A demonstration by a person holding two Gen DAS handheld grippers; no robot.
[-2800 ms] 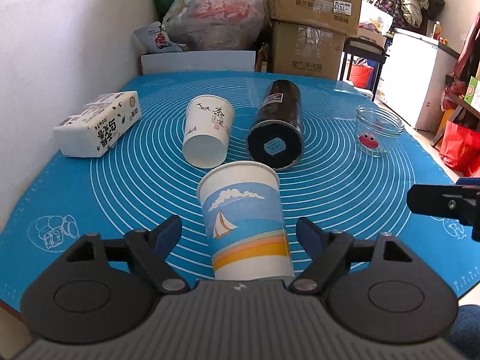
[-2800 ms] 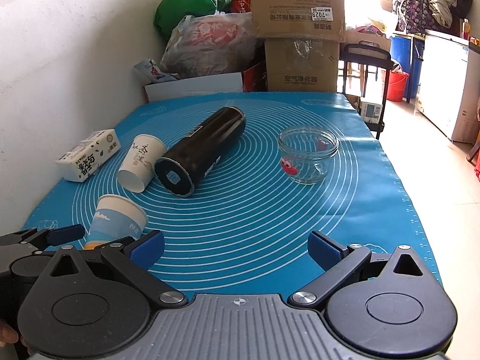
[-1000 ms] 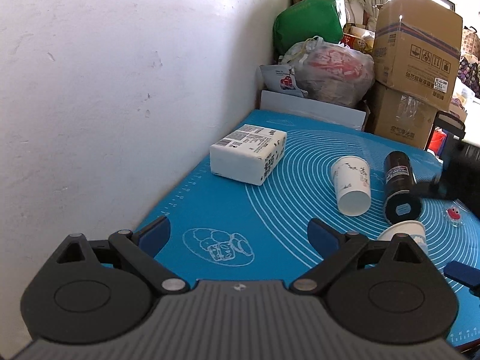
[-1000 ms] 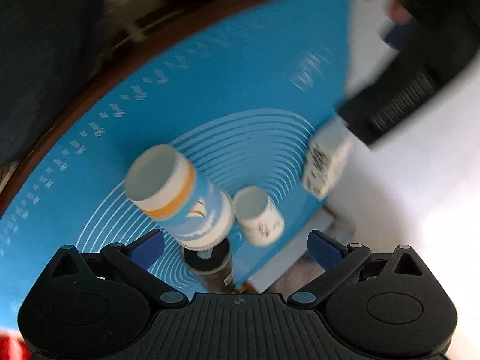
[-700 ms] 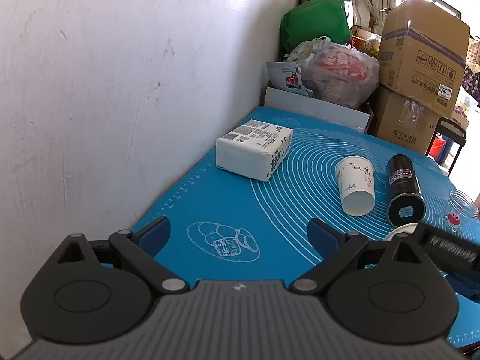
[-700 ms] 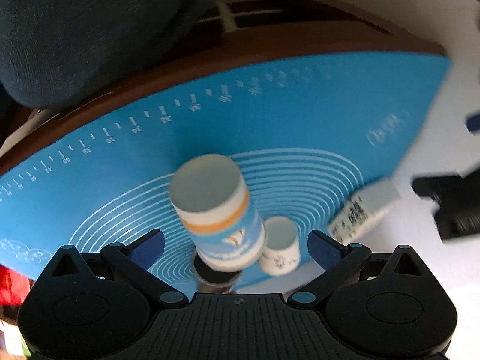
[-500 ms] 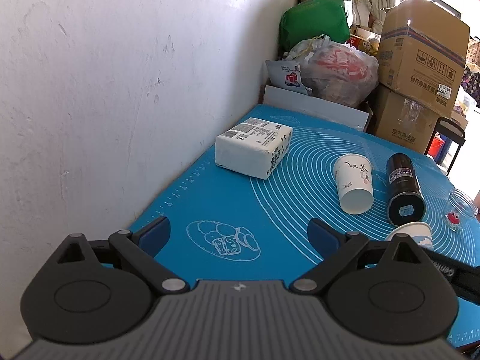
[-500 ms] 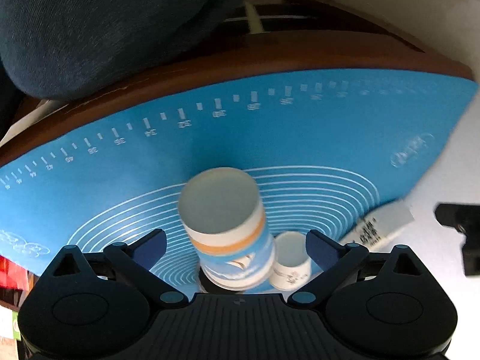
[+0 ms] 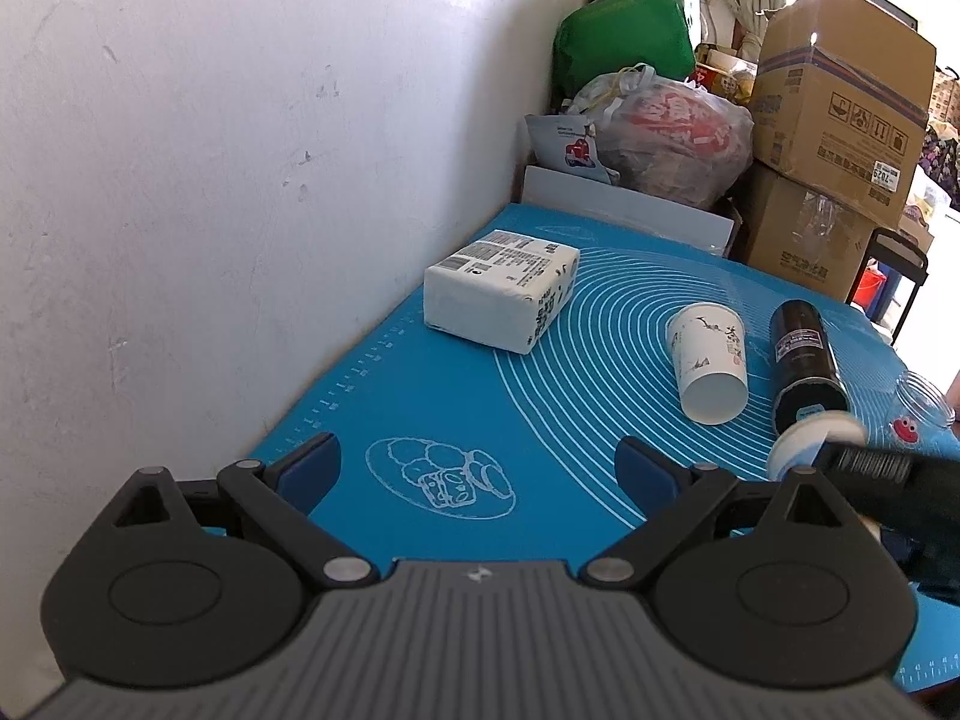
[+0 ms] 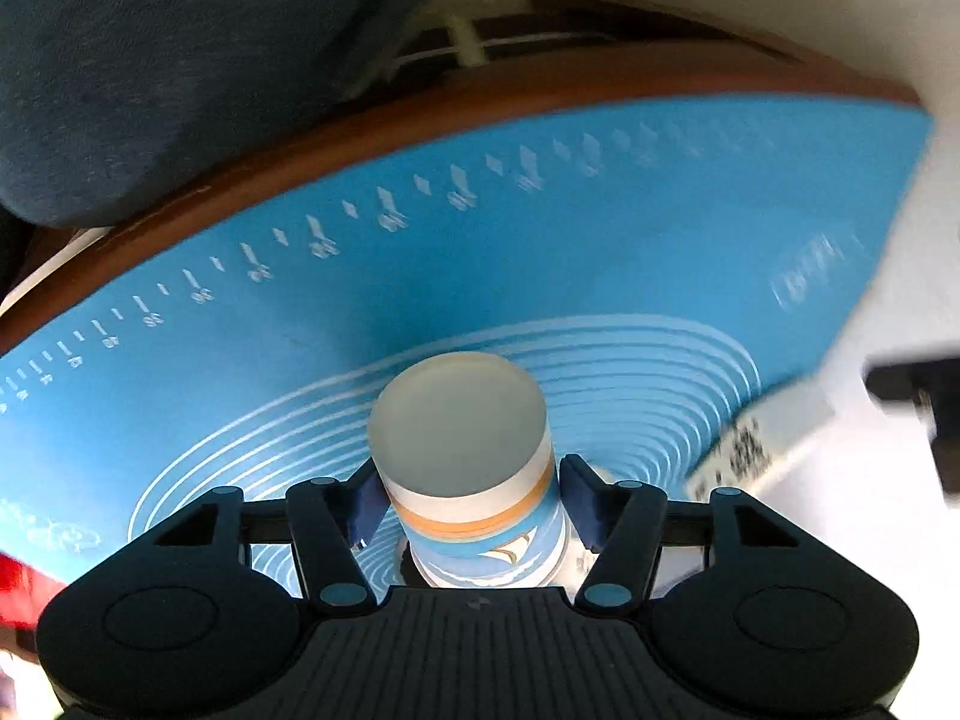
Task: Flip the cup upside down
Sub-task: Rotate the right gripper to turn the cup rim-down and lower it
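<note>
The sailboat paper cup (image 10: 468,480), blue and white with an orange band, sits between the fingers of my right gripper (image 10: 471,507), which has closed in on its sides. The right wrist view is rolled over, so the mat appears above and the cup's white base faces the camera. In the left wrist view the cup (image 9: 804,450) is a blurred white shape at the right, partly hidden by the right gripper's black body. My left gripper (image 9: 477,474) is open and empty, over the mat's near left corner beside the wall.
On the blue mat (image 9: 420,408) lie a white tissue pack (image 9: 501,297), a white paper cup on its side (image 9: 711,363), a black tumbler (image 9: 804,360) and a glass jar (image 9: 921,405). Boxes and bags stand behind. The brown table edge (image 10: 420,114) shows.
My right gripper's fingers have closed from wide open onto the sailboat cup, which now sits centred between them. The left gripper has held nearly still.
</note>
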